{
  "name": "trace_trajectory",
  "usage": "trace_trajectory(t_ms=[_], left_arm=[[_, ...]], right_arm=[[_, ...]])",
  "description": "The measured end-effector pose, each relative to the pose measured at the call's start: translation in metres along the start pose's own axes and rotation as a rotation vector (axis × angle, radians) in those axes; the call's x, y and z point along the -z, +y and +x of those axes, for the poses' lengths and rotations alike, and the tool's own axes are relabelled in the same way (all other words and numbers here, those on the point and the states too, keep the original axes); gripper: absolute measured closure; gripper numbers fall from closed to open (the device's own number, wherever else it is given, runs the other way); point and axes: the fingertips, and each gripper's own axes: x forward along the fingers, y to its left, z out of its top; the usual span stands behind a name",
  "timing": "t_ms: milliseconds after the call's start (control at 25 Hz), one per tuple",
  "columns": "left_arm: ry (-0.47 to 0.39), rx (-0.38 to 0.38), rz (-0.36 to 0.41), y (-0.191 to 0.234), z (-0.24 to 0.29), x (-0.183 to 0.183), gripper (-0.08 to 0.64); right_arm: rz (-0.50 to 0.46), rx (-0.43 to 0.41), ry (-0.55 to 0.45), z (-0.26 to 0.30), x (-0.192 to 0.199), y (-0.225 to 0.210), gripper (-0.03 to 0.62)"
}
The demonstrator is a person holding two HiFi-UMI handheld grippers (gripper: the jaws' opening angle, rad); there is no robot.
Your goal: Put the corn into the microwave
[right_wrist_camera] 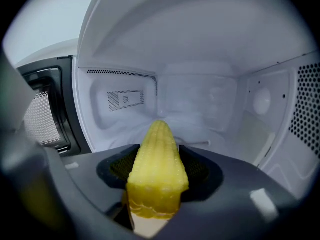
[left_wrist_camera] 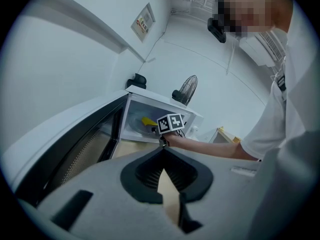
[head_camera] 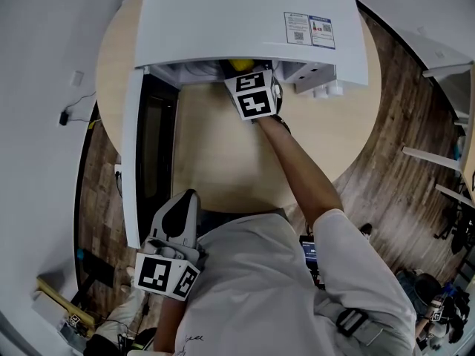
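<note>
A yellow corn cob [right_wrist_camera: 157, 169] sits clamped between the jaws of my right gripper [right_wrist_camera: 157, 181], its tip pointing into the white microwave cavity [right_wrist_camera: 200, 99]. From the head view, the right gripper [head_camera: 252, 95] is at the mouth of the white microwave [head_camera: 245, 21], with a bit of the corn [head_camera: 239, 64] showing just inside. The microwave door [head_camera: 141, 154] stands swung open to the left. My left gripper [head_camera: 174, 232] hangs back near my body, its jaws nearly together with nothing between them. The left gripper view shows the corn [left_wrist_camera: 148, 121] inside the opening.
The microwave stands on a round wooden table [head_camera: 223, 162]. A perforated side wall [right_wrist_camera: 305, 104] lines the cavity's right. A fan [left_wrist_camera: 186, 89] stands behind the microwave. Chairs and gear sit on the wooden floor [head_camera: 386, 169] at the right.
</note>
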Motion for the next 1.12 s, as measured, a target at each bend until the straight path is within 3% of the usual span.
trace_trajectory(t_ms=[1120], left_arm=[[0.029, 0.031, 0.009, -0.005, 0.007, 0.004, 0.569]], right_arm=[[-0.166, 0.093, 0.037, 0.02, 0.007, -0.014, 0.33]])
